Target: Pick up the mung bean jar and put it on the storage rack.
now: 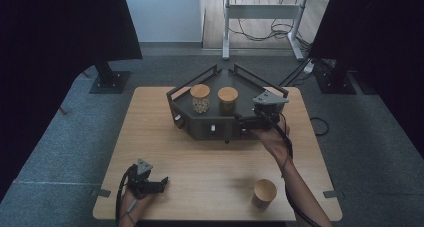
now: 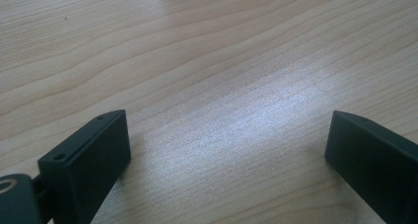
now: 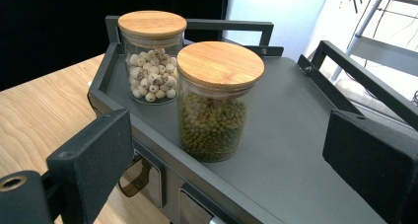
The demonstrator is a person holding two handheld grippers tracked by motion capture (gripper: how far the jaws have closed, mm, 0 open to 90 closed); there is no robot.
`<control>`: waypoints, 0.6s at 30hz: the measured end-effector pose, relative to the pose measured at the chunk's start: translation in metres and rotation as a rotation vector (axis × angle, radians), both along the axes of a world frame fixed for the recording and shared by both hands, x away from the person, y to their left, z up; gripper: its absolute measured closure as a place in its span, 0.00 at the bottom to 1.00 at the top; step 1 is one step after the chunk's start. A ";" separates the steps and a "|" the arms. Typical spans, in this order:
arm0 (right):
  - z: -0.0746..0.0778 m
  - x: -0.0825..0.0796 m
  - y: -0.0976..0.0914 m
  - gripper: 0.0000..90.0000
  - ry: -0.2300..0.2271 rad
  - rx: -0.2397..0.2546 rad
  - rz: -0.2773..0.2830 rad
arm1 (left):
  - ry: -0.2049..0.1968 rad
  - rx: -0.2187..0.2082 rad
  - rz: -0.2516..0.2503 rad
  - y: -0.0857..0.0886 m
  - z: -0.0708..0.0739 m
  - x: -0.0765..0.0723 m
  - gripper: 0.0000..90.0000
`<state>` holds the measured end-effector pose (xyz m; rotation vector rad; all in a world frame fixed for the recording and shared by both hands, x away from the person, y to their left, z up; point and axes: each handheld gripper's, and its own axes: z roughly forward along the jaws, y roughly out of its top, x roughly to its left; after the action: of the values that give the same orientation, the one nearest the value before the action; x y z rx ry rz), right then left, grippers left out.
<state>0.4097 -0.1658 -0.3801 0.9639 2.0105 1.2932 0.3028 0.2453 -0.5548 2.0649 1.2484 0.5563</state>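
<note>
Wooden-lidded jars (image 3: 220,100) — 2 on the tray (image 3: 296,150), 1 cup (image 1: 264,192).

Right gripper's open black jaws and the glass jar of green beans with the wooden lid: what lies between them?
Nothing stands between. In the right gripper view, the right gripper faces the jar of green beans across the bare grey tray floor and its front edge.

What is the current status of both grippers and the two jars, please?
Left gripper open, low over bare table. Right gripper open, facing green-bean jar. White-seed jar behind it, both lidded on grey tray. Nothing between.
</note>
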 end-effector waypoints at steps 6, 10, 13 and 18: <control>-0.002 -0.005 -0.006 0.05 -0.010 -0.003 -0.004 | 0.000 0.000 0.000 0.000 0.000 0.000 0.04; -0.005 -0.010 -0.012 0.05 -0.013 -0.008 -0.009 | 0.000 0.002 -0.001 0.000 0.000 0.000 0.04; -0.005 -0.012 -0.016 0.05 -0.016 -0.008 -0.013 | -0.001 0.000 0.000 0.000 0.000 0.000 0.04; -0.005 -0.016 -0.024 0.05 -0.021 -0.001 -0.022 | 0.000 0.001 0.001 0.000 0.000 0.000 0.04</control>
<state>0.3936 -0.1894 -0.3849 0.9659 1.9790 1.2855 0.3027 0.2453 -0.5548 2.0650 1.2487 0.5576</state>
